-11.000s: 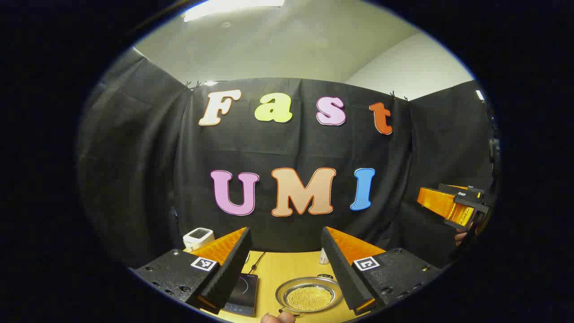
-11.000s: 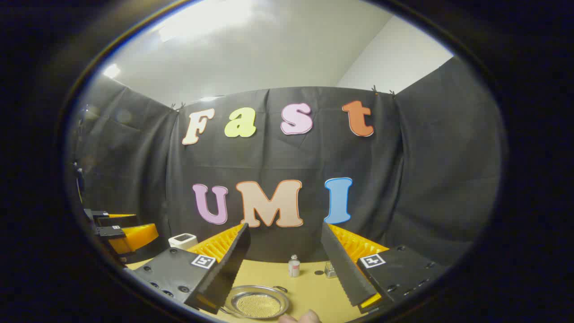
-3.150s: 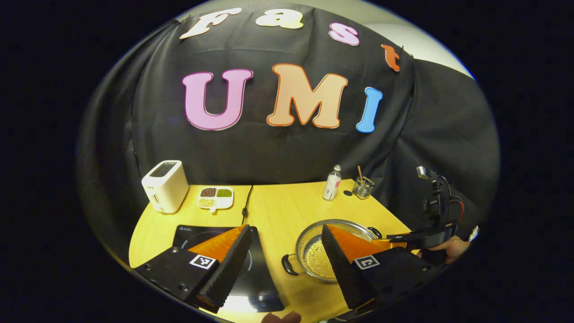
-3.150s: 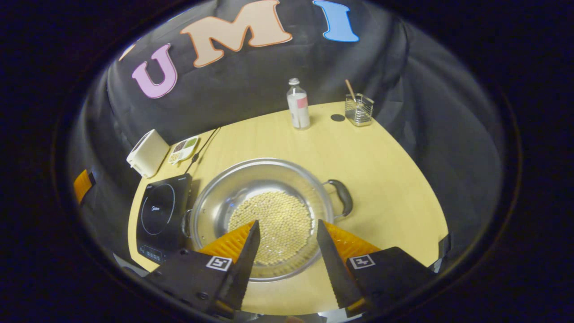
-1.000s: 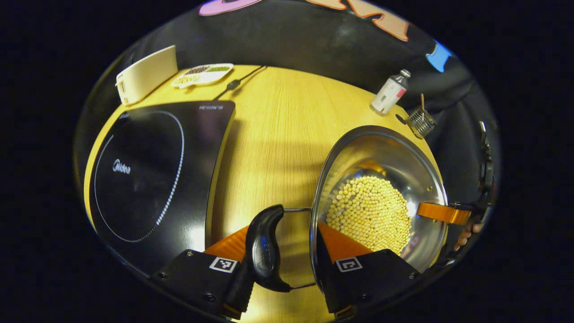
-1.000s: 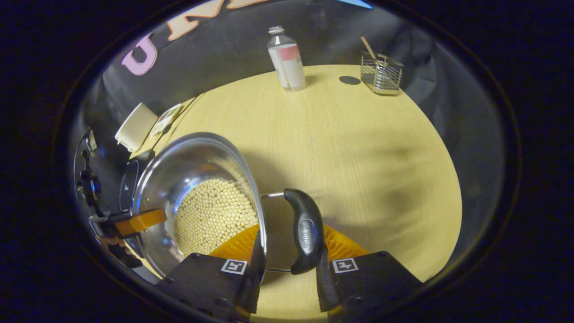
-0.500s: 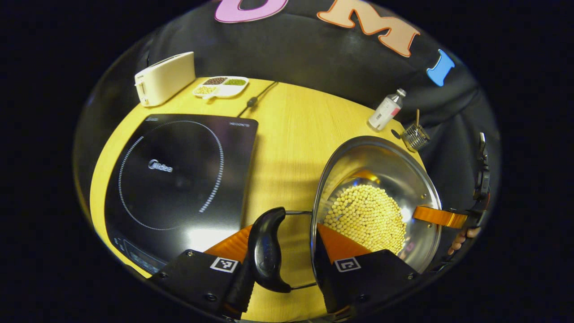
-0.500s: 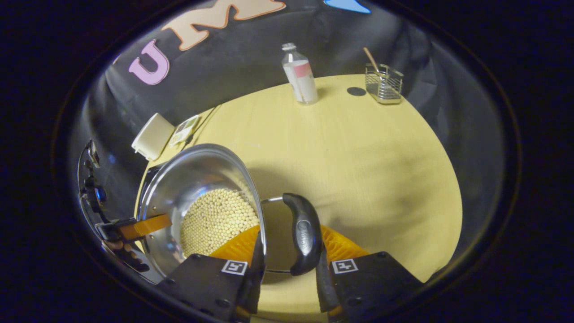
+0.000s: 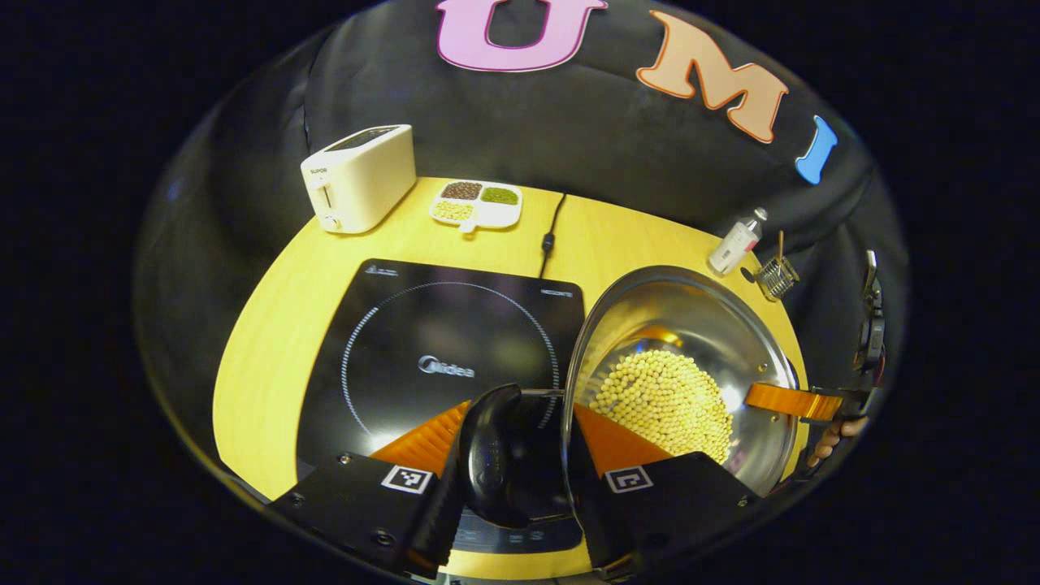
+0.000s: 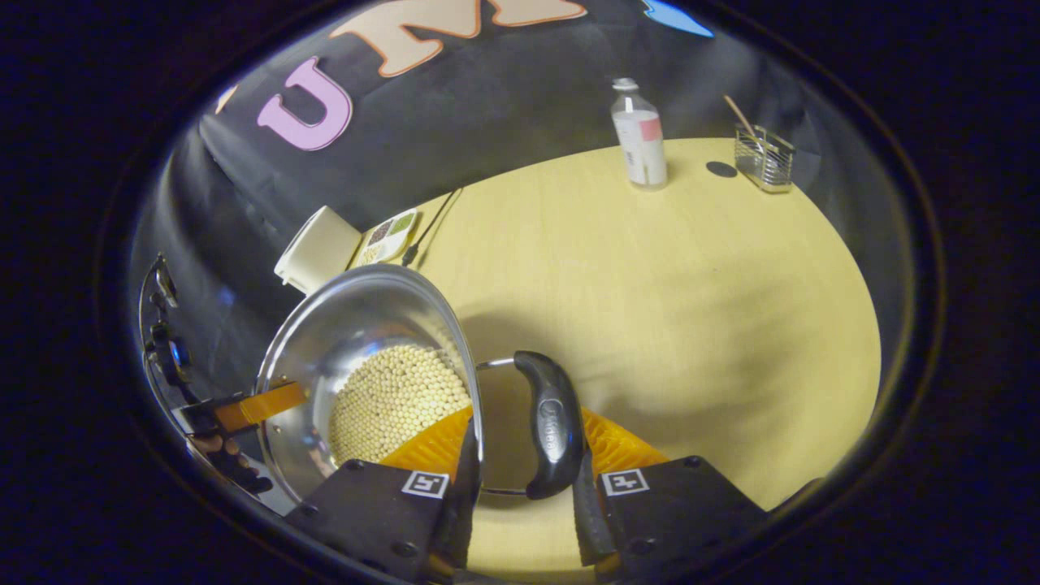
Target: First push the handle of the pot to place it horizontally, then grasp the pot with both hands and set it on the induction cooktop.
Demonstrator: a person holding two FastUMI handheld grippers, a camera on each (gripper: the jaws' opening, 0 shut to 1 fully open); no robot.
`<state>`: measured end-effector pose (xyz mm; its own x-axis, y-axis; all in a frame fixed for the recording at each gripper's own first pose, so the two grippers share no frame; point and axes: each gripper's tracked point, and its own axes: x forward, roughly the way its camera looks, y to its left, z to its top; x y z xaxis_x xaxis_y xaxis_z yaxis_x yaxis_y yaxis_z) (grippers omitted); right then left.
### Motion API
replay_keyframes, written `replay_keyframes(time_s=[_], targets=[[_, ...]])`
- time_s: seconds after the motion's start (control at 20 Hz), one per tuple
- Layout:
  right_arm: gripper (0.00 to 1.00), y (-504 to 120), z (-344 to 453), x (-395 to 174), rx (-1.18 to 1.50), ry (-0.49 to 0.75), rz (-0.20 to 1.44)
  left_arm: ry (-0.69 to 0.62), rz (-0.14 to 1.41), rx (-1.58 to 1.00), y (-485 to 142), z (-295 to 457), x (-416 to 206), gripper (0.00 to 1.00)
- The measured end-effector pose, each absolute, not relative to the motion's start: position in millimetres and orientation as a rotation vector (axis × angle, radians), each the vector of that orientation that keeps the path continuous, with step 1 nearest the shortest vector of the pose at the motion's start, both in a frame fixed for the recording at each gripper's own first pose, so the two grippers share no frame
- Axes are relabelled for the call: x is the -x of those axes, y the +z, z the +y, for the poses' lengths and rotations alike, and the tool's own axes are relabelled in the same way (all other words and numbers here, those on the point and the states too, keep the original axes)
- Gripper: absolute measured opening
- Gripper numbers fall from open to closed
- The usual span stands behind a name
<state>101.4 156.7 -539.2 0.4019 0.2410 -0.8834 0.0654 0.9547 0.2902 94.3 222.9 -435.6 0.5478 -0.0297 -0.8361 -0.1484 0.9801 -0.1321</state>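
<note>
Two claws hold our pot [image 9: 735, 325] up, one at each side. In the left gripper view, the left gripper [image 9: 516, 479] has its two fingers close together around the pot's left handle [image 9: 490, 455]. One finger sits outside the dark grip and the other sits inside the pot's rim, so we hold handle and rim together. In the right gripper view, the right gripper [image 10: 520, 479] does the same with the right handle [image 10: 551, 422], fingers narrow around it and the rim.

We see small yellow beans [image 9: 662, 398] lying in the bottom of the shiny pot. In the left gripper view the left handle hangs over the front part of the black induction cooktop [image 9: 406, 341], and most of the pot is over the yellow table [image 9: 276, 301] to the cooktop's right.

Farther back on the table stand a white toaster [image 9: 357, 179], a little dish [image 9: 477, 203] with split parts, a bottle [image 10: 639, 138] and a wire basket [image 10: 764, 158]
</note>
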Motion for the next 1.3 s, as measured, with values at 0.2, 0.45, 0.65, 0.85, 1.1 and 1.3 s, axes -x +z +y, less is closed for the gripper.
replay_keyframes(time_s=[0.2, 0.45, 0.65, 0.85, 1.1, 1.3], targets=[[0.48, -537.7, 208.8, -110.2, -0.277, 0.086, 1.144, 0.052, 0.994, 0.214, -440.2, 274.5, -97.8, 0.61], [0.48, -545.3, 272.7, -115.6, -0.246, 0.047, 1.149, 0.021, 0.977, 0.217, -448.8, 340.0, -107.5, 0.62], [0.48, -549.0, 307.9, -118.6, -0.182, 0.042, 1.164, 0.024, 0.975, 0.256, -463.3, 376.9, -106.9, 0.61], [0.53, -560.9, 321.5, -122.8, -0.168, 0.016, 1.197, -0.007, 0.904, 0.248, -460.7, 389.6, -120.1, 0.61], [0.54, -563.3, 325.5, -123.0, -0.155, -0.002, 1.146, -0.003, 0.832, 0.374, -471.0, 384.3, -131.8, 0.64], [0.5, -563.1, 334.0, -125.1, -0.146, 0.029, 1.137, 0.07, 0.9, 0.462, -483.0, 384.3, -113.4, 0.61]])
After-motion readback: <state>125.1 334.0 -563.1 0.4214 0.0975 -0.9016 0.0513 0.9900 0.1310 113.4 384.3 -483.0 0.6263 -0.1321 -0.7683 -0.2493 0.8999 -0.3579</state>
